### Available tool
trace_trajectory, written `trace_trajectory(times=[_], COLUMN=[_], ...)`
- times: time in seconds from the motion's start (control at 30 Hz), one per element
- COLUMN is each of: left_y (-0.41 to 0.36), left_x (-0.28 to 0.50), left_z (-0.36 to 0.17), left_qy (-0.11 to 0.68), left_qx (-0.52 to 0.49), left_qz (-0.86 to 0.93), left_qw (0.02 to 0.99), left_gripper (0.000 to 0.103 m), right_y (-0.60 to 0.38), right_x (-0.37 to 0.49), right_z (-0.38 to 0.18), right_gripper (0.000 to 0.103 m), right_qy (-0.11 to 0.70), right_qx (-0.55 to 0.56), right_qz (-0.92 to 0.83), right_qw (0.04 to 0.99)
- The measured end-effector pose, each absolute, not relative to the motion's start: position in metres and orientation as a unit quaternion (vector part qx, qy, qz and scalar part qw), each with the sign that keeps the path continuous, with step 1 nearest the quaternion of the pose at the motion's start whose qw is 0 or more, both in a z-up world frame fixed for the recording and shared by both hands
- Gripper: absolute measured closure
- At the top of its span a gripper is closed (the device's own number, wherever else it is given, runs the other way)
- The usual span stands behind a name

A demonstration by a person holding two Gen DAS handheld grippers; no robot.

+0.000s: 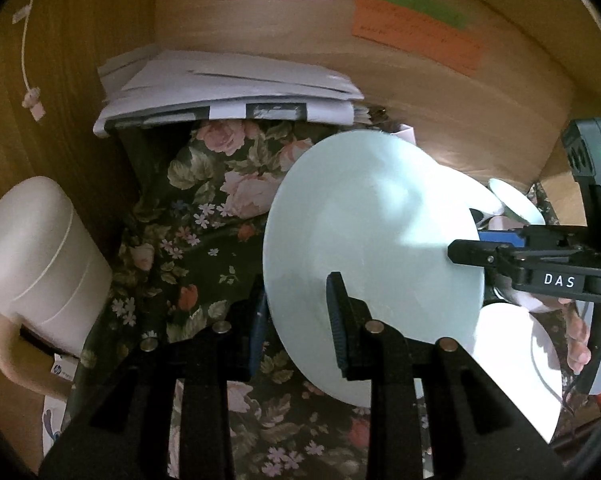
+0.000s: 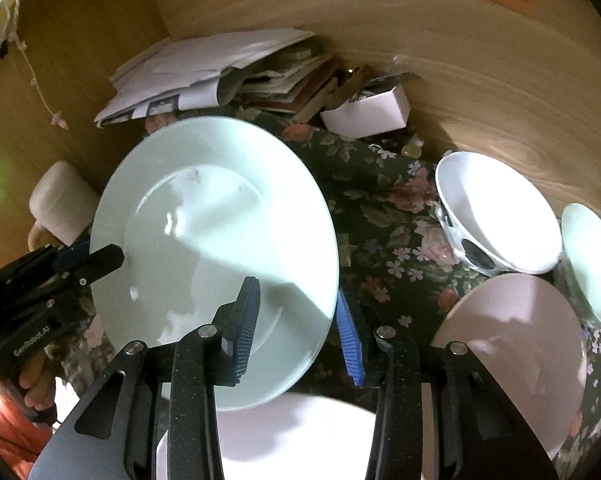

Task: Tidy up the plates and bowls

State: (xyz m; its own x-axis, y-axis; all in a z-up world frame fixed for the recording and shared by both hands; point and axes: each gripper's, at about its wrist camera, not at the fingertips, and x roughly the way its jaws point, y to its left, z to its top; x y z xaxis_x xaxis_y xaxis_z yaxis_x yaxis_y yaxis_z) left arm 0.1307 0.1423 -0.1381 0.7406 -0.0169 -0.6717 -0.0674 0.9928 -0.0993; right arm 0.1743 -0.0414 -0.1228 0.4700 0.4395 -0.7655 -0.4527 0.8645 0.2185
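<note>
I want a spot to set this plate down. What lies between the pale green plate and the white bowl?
In the right wrist view, only the floral cloth shows between the pale green plate and the white bowl.

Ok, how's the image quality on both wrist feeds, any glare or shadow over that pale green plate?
Left wrist: pale green plate half in soft shadow, floral cloth dim, edges bowed by the fisheye. Right wrist: a hard shadow line crosses the plate, small glints on its well, and the white bowl is blown out.

Pale green plate (image 2: 220,248) tilted between right gripper (image 2: 296,328) fingers, left gripper (image 2: 96,258) seemingly pinching its rim.
</note>
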Motion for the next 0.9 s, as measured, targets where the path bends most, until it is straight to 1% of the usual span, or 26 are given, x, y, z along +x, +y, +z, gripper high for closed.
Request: trace_trajectory(times=[0.2, 0.27, 0.33, 0.9], left_y=[0.133, 0.131, 0.128, 0.093], left_x=[0.122, 0.117, 0.112, 0.077], left_z=[-0.133, -0.13, -0.128, -0.12], left_qy=[0.351, 0.348, 0.346, 0.334], left_qx=[-0.06, -0.061, -0.061, -0.06], left_qz=[0.011, 0.01, 0.01, -0.008], left_qw=[0.934, 0.935, 0.936, 0.941], left_gripper=[0.076, 0.076, 0.076, 0.076], right_y=[-0.049, -0.048, -0.048, -0.083], right_x=[0.153, 0.149, 0.15, 0.112], right_z=[-0.11, -0.11, -0.113, -0.11], right_gripper=[0.072, 0.077, 0.078, 0.082], right_qy=[0.426, 0.421, 0.42, 0.4], right_qx=[-0.014, -0.019, -0.018, -0.006], right_qz=[0.254, 0.25, 0.25, 0.234], right_qw=[0.868, 0.872, 0.872, 0.886])
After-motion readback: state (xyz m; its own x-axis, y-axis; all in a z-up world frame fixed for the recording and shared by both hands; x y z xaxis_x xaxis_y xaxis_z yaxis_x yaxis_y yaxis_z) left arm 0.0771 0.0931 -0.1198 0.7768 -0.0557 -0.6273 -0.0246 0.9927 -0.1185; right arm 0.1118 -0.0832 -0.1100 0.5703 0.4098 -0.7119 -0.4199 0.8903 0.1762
